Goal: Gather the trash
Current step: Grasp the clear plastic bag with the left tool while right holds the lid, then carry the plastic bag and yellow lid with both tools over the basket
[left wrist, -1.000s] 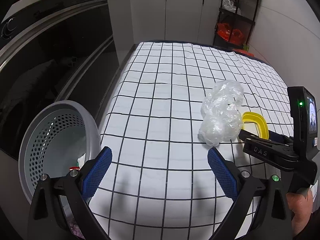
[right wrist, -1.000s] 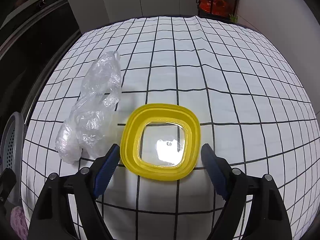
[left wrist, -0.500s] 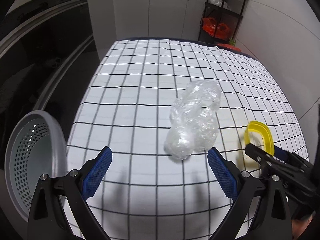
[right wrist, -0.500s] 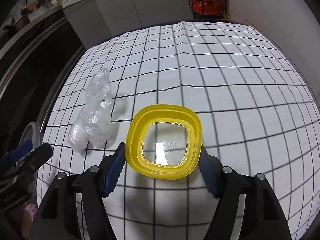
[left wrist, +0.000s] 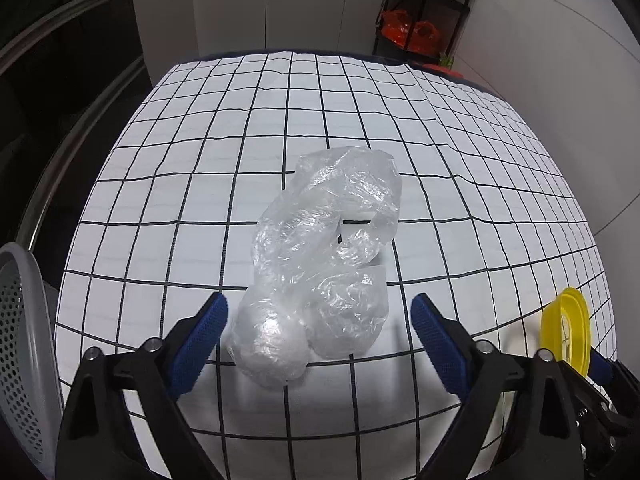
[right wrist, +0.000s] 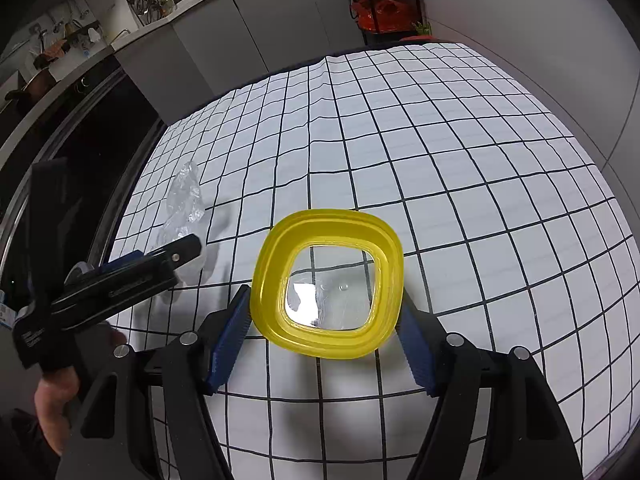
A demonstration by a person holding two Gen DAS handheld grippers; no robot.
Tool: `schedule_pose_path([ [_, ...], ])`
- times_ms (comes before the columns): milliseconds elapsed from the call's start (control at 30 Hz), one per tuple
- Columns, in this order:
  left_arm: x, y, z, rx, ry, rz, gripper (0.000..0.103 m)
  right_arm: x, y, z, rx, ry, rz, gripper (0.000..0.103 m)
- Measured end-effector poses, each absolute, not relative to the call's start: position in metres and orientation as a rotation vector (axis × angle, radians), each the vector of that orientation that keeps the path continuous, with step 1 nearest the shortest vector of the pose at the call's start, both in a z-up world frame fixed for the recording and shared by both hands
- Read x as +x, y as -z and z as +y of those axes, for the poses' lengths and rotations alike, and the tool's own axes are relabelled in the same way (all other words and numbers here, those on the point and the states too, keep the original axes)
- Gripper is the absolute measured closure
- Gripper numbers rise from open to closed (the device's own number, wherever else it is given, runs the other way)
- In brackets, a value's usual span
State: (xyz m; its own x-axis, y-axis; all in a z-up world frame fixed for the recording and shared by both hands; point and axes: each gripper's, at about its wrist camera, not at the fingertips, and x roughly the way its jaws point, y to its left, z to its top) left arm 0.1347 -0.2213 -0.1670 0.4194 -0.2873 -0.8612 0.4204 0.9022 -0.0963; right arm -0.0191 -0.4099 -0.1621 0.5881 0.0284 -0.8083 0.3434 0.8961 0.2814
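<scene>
**Two pieces of trash, neither in the basket yet**

Checked white cloth [left wrist: 248, 152] covers the table in a kitchen; grey cabinets stand at 12 o'clock and a dark shelf with orange bags [left wrist: 404, 32] at 1 o'clock. The right gripper [right wrist: 324, 320] pinches the yellow lid [right wrist: 328, 284] by two opposite edges and holds it off the cloth. The left gripper [left wrist: 318, 340] has just been closing; its jaws stand spread around the crumpled plastic bag [left wrist: 324, 272], not pressing yet. The grey perforated basket [left wrist: 20, 344] waits at 9 o'clock. Both drops are left to do.

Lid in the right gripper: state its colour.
Yellow rim, clear centre on the lid; right wrist view.
</scene>
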Motion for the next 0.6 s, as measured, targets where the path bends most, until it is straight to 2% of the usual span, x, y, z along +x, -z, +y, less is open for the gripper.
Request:
schedule_pose_path([
  [33, 0.136, 0.17, -0.223, 0.143, 0.449, 1.061, 0.035, -0.019, 0.162, -0.41, 0.435, 0.189, 0.932, 0.036],
  [233, 0.129, 0.166, -0.219, 0.15, 0.479, 1.055, 0.067, -0.017, 0.164, -0.405, 0.433, 0.173, 0.938, 0.036],
  [333, 0.123, 0.16, -0.211, 0.146, 0.481, 1.048, 0.071, -0.016, 0.16, -0.4, 0.428, 0.164, 0.933, 0.036],
  [600, 0.098, 0.127, -0.174, 0.145, 0.45, 0.982, 0.072, -0.021, 0.144, -0.373, 0.39, 0.121, 0.926, 0.036],
])
